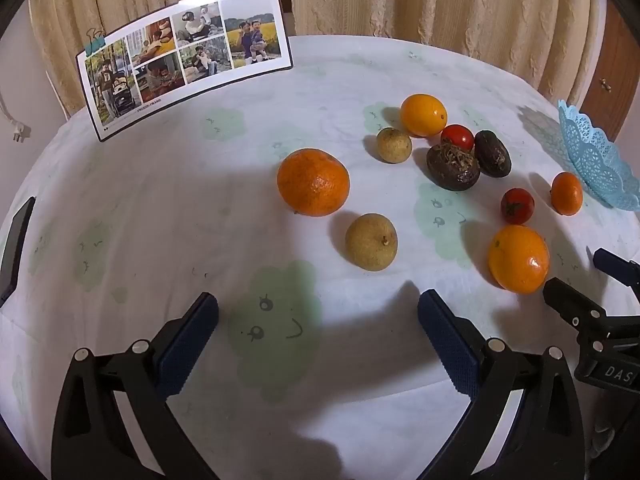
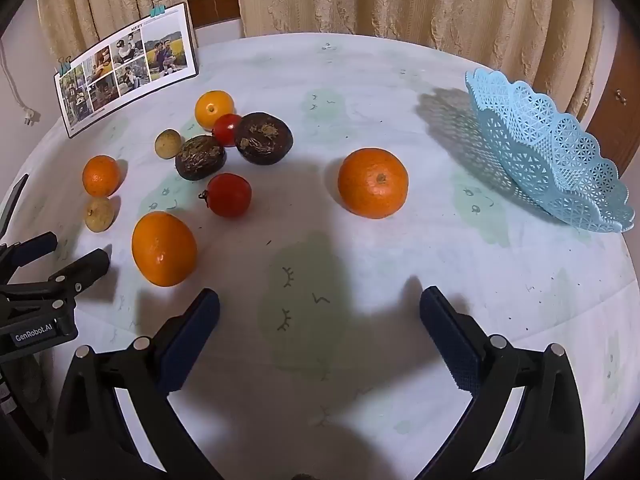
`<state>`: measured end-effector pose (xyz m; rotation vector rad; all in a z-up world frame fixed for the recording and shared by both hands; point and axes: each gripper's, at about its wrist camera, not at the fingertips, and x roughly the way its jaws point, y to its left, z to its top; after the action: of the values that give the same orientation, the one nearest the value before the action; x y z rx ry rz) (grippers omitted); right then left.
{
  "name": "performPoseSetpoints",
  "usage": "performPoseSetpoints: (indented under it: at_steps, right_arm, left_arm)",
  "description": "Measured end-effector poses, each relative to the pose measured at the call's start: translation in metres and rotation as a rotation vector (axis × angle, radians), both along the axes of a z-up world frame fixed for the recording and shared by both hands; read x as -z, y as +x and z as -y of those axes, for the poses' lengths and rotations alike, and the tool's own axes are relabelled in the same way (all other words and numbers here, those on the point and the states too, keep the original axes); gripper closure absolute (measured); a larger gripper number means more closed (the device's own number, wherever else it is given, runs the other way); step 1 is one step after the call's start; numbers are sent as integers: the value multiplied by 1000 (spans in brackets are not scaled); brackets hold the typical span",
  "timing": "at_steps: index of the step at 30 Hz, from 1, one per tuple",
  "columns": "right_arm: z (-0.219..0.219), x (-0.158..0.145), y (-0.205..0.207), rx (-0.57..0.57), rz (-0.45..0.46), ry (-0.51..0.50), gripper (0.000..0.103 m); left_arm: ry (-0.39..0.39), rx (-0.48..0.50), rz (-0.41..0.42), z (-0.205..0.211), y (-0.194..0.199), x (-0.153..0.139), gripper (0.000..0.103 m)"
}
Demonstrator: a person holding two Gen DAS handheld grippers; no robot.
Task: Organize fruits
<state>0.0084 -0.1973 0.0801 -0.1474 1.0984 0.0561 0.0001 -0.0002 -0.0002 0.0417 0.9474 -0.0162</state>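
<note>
Several fruits lie loose on the round table. In the left wrist view: a big orange [image 1: 313, 182], two tan round fruits [image 1: 371, 241] [image 1: 393, 145], a smooth orange [image 1: 518, 259], two dark brown fruits [image 1: 453, 166], two tomatoes [image 1: 517, 206] and a small mandarin [image 1: 566, 193]. The blue lattice basket [image 1: 600, 160] stands at the right edge. In the right wrist view the mandarin [image 2: 373, 183] lies left of the basket [image 2: 552, 152]. My left gripper [image 1: 318, 312] is open and empty. My right gripper [image 2: 320, 308] is open and empty.
A photo sheet [image 1: 184, 56] held by clips stands at the back left. Curtains hang behind the table. A dark flat object [image 1: 16, 248] sits at the left table edge. The white cloth [image 2: 360, 80] has pale green cartoon prints.
</note>
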Motion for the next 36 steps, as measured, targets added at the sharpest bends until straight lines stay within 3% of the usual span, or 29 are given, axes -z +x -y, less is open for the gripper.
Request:
performPoseSetpoints:
  at_steps: [36]
  right_arm:
    - [2,-1,-3,11,9,-9,2]
  left_arm:
    - [-43,-8,2,6,-4,-1,5]
